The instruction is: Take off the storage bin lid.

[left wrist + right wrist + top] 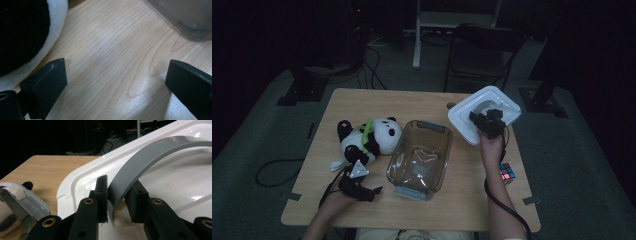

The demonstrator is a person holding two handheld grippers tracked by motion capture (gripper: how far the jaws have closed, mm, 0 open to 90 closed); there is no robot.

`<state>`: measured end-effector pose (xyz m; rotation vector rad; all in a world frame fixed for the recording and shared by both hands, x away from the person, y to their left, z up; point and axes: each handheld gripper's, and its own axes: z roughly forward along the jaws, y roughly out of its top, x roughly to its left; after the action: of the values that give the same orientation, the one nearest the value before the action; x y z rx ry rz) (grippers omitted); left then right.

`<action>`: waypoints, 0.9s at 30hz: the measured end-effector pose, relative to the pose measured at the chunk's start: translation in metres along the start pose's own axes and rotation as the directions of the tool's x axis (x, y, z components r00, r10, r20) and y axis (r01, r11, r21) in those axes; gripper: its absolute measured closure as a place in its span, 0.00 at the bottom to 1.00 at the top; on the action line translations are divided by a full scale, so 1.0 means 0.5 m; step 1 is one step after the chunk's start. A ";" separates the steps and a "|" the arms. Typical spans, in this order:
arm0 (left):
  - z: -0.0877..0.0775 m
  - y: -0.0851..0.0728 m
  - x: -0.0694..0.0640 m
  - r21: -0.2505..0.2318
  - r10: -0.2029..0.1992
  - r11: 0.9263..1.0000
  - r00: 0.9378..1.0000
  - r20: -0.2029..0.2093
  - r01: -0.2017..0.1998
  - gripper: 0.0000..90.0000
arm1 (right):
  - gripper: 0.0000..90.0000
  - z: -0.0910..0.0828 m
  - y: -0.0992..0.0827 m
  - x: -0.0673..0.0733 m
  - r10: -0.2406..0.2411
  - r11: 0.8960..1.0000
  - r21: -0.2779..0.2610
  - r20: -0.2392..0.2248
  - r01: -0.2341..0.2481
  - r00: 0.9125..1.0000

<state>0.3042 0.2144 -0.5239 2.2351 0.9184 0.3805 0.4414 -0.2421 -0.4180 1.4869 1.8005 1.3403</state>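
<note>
Right tongs (117, 202), arm stretched forward, clamp the white lid's (462, 119) grey handle (150, 157); left tongs (116, 82) rest wide open, empty, on the worktop (112, 50).

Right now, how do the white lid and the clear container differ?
The white lid is opaque, tilted up off the wooden table, its grey handle clamped by the right gripper. The clear container is see-through, open-topped, flat on the table, ungripped. Both are rounded rectangles.
</note>
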 end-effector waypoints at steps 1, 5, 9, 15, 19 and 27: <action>0.000 0.000 0.000 0.000 0.000 1.000 1.000 0.000 0.000 0.05 | 0.81 0.005 -0.006 0.000 0.012 1.000 0.001 0.000 -0.012 1.000; 0.000 0.000 0.000 -0.001 -0.002 1.000 1.000 0.000 0.002 0.05 | 0.81 0.026 -0.029 0.000 0.041 0.999 0.014 0.004 -0.041 0.999; 0.000 -0.001 -0.001 -0.001 -0.003 1.000 1.000 -0.001 0.003 0.05 | 0.81 0.050 -0.055 -0.005 0.059 0.997 0.038 0.017 -0.060 0.998; 0.000 -0.001 -0.001 -0.002 -0.003 1.000 1.000 -0.001 0.003 0.05 | 0.81 0.080 -0.088 -0.018 0.088 0.993 0.071 0.032 -0.090 0.996; 0.000 -0.001 -0.001 -0.002 -0.003 1.000 1.000 -0.001 0.003 0.05 | 0.81 0.102 -0.107 -0.025 0.118 0.989 0.089 0.044 -0.121 0.992; 0.000 -0.001 -0.001 -0.002 -0.003 1.000 1.000 -0.001 0.003 0.05 | 0.81 0.138 -0.130 -0.044 0.134 0.981 0.134 0.075 -0.143 0.988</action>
<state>0.3038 0.2143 -0.5240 2.2322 0.9210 0.3805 0.4730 -0.2321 -0.5097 1.7379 1.8103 1.2352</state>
